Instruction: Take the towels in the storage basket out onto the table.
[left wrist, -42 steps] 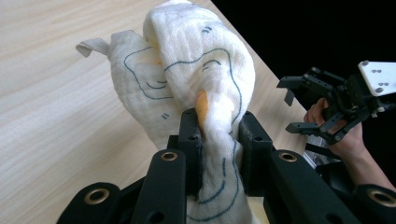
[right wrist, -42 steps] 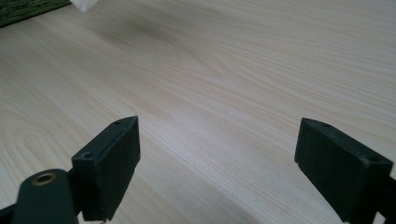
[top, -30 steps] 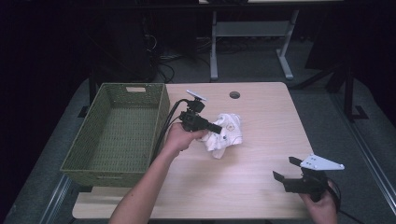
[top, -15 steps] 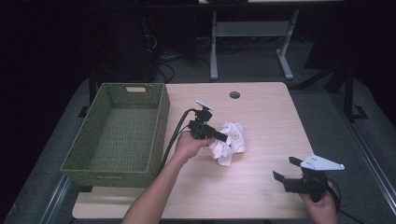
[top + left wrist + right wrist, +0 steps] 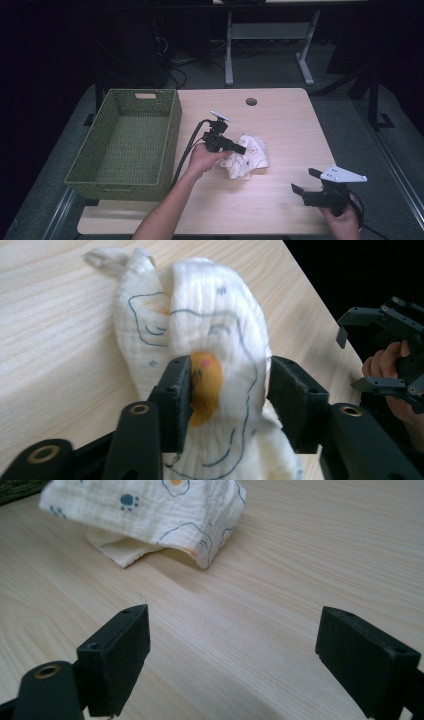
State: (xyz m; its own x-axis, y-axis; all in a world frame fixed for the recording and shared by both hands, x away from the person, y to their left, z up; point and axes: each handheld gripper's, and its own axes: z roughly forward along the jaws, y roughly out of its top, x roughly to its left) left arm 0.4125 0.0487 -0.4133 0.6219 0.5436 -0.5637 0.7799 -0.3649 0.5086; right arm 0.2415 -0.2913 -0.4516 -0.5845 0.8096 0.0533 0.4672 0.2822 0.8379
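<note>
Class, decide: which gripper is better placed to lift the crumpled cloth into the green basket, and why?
Left. The left gripper already has its jaws around the cloth, next to the basket. The right gripper sits open near the table's front right corner, away from both.

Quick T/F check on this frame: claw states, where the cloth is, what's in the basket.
1. The left claw has its jaws on either side of a fold of the white printed muslin cloth. True.
2. The right claw is shut on the cloth. False: its jaws stand wide apart over bare light wooden table, with the cloth farther off.
3. The cloth lies inside the green woven rectangular basket. False: it lies on the table, to the right of the basket.
4. The basket holds nothing that the high view shows. True.
5. The right claw sits near the table's front right corner. True.
</note>
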